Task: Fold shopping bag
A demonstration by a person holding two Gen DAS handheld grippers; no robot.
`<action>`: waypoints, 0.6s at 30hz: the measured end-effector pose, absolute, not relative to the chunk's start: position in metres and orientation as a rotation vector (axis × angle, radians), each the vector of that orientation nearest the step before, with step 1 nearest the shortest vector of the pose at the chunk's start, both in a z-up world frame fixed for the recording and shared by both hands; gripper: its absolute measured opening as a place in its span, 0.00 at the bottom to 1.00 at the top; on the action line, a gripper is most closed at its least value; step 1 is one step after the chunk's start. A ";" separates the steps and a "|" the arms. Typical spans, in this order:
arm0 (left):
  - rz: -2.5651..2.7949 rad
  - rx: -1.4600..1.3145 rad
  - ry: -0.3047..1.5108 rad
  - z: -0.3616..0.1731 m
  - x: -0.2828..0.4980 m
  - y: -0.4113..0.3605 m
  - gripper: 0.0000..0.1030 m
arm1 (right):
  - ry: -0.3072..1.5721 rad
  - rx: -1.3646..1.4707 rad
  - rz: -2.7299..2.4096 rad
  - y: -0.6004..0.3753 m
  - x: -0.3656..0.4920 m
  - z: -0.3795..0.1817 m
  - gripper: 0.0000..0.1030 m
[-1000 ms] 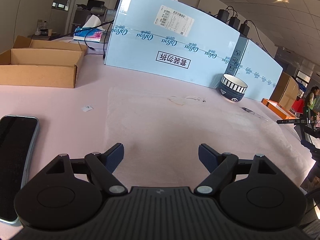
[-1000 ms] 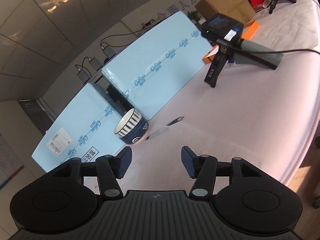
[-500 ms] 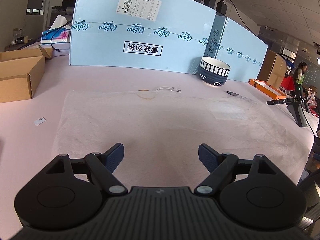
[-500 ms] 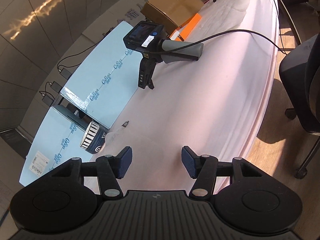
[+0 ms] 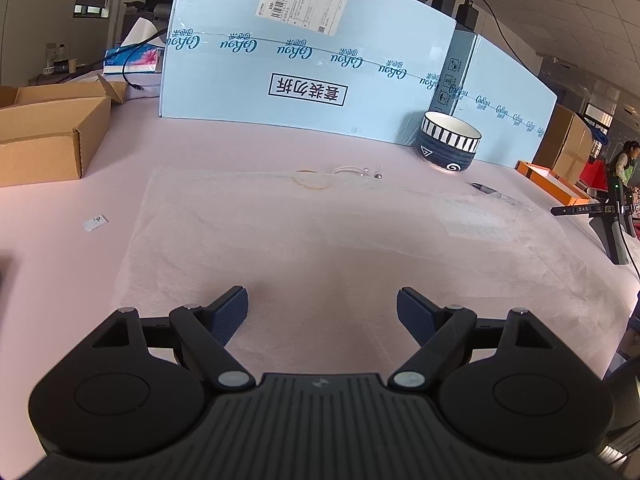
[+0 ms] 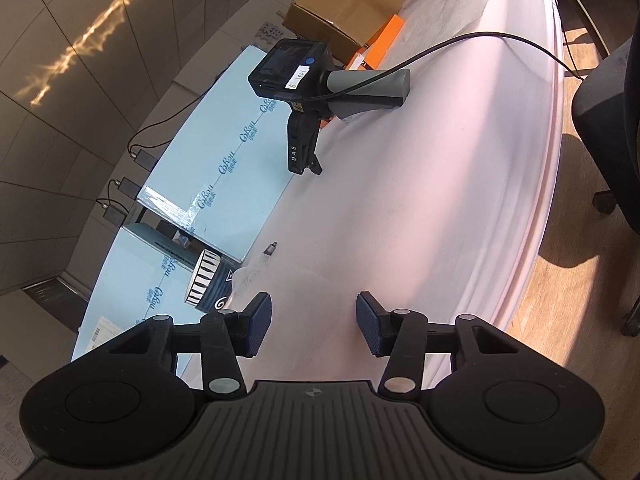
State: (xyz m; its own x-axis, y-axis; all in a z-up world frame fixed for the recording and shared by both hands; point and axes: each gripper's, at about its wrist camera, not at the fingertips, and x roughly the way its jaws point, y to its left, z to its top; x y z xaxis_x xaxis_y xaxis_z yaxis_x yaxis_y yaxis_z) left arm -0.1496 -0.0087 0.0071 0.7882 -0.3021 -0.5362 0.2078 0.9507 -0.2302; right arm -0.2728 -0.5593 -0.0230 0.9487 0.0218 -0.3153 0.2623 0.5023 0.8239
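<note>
A translucent shopping bag [image 5: 320,232] lies spread flat on a pink-covered table [image 5: 240,148], filling the middle of the left wrist view. The left gripper [image 5: 322,312] hovers at the bottom centre of that frame over the bag's near edge, jaws spread wide with nothing between them. In the right wrist view, strongly tilted, the right gripper [image 6: 314,322] sits at the bottom centre above a corner of the bag [image 6: 280,284], its jaws closing with only the table surface showing between the pads; whether they touch the film cannot be told. A striped blue bowl [image 5: 448,146] stands right of centre against pale blue cartons [image 5: 304,60] across the top of the left view. An open cardboard box [image 5: 48,136] sits at the left edge, a camera on a small stand [image 6: 304,92] in the upper middle of the right view.
</note>
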 end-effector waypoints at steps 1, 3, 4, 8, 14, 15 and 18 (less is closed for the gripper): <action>-0.276 -0.164 0.605 0.007 -0.149 -0.009 0.78 | 0.301 1.039 -0.147 -0.559 -0.272 -0.024 0.44; -0.275 -0.166 0.606 0.006 -0.149 -0.008 0.78 | 0.299 1.037 -0.147 -0.559 -0.273 -0.024 0.44; -0.274 -0.167 0.607 0.006 -0.149 -0.008 0.78 | 0.298 1.036 -0.146 -0.559 -0.273 -0.024 0.44; -0.274 -0.167 0.608 0.005 -0.148 -0.009 0.78 | 0.290 1.046 -0.115 -0.556 -0.269 -0.024 0.45; -0.274 -0.170 0.605 0.004 -0.148 -0.009 0.78 | 0.309 1.034 -0.127 -0.552 -0.261 -0.020 0.44; -0.275 -0.173 0.604 0.004 -0.148 -0.009 0.78 | 0.312 1.031 -0.129 -0.552 -0.259 -0.020 0.43; -0.272 -0.175 0.604 0.004 -0.147 -0.009 0.78 | 0.330 1.021 -0.142 -0.549 -0.253 -0.022 0.30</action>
State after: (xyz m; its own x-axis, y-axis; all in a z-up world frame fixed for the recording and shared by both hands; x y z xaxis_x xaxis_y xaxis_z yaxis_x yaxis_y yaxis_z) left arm -0.1474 -0.0087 0.0042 0.7891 -0.3024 -0.5347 0.2006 0.9496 -0.2409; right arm -0.2527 -0.5492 -0.0216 0.9416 0.0363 -0.3349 0.2687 0.5186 0.8117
